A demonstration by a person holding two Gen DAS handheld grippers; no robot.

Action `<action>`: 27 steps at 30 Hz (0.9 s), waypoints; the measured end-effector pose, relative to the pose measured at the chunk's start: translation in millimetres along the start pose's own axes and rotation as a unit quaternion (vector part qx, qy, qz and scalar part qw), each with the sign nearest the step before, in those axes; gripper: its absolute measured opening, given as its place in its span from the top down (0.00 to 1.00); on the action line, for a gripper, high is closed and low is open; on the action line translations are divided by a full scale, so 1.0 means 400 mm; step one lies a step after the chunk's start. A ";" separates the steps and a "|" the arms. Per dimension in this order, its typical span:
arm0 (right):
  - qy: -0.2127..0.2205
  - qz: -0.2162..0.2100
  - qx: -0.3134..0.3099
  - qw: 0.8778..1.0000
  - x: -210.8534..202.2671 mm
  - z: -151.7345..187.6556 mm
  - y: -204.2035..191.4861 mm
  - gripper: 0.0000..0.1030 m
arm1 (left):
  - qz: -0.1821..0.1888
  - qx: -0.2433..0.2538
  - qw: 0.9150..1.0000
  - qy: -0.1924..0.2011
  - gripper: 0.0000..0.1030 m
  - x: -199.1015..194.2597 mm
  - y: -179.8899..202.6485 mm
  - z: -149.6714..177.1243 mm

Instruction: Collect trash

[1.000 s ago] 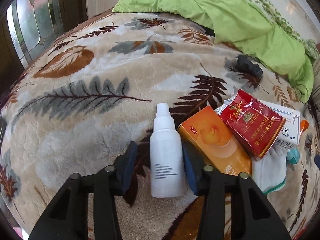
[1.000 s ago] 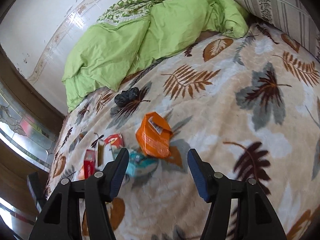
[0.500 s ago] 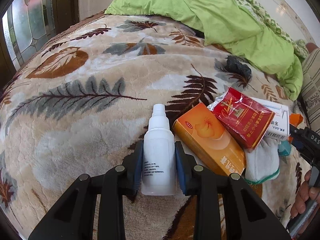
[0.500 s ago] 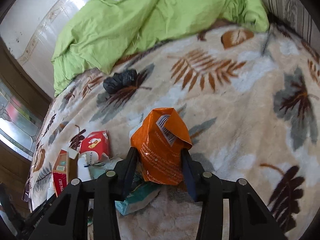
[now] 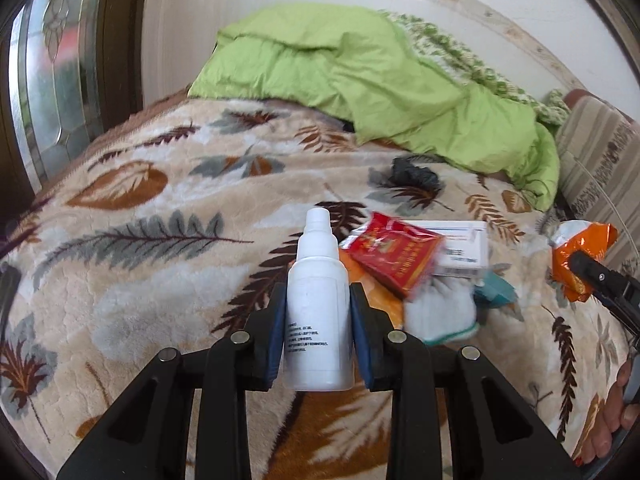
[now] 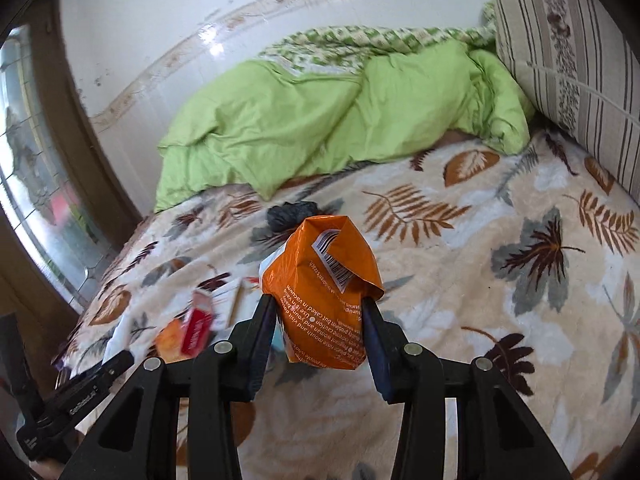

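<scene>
left gripper (image 5: 318, 322) – jaws clamped on white spray bottle (image 5: 318, 304), nozzle pointing ahead, held clear of the bed | right gripper (image 6: 320, 330) – jaws pinching orange wrapper (image 6: 322, 292) by its crumpled sides | red packet (image 5: 394, 258), white box (image 5: 460, 244) lie ahead-right of left jaws, uncollected

White bottle (image 5: 318, 312) gripped upright, crumpled orange bag (image 6: 324, 300) gripped
</scene>
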State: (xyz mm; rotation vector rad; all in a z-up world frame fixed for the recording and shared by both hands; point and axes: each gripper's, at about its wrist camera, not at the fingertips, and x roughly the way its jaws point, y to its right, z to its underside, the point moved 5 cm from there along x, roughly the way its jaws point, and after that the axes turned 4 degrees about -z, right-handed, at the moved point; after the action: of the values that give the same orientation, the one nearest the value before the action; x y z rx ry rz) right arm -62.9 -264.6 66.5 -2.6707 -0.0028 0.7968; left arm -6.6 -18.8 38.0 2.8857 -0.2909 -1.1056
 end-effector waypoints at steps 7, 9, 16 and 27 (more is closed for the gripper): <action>0.006 -0.021 -0.029 0.999 -0.113 0.074 -0.035 0.56 | -0.001 0.051 0.998 0.049 0.72 -0.091 0.078 0.016; 0.003 -0.025 -0.026 0.999 -0.126 0.086 -0.032 0.56 | 0.005 0.050 0.998 0.049 0.72 -0.116 0.092 0.031; -0.008 -0.026 -0.024 0.999 -0.116 0.091 -0.025 0.56 | -0.001 0.093 0.993 0.073 0.72 -0.151 0.150 0.054; -0.003 -0.038 -0.018 0.999 -0.120 0.089 -0.039 0.56 | -0.028 0.110 0.991 0.075 0.72 -0.133 0.154 0.057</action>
State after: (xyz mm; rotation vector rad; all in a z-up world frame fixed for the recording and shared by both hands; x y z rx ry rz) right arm -120.7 -242.9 69.5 -2.6852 -0.1221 0.7871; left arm -70.4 -68.7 62.2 3.1679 -0.3485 -0.9103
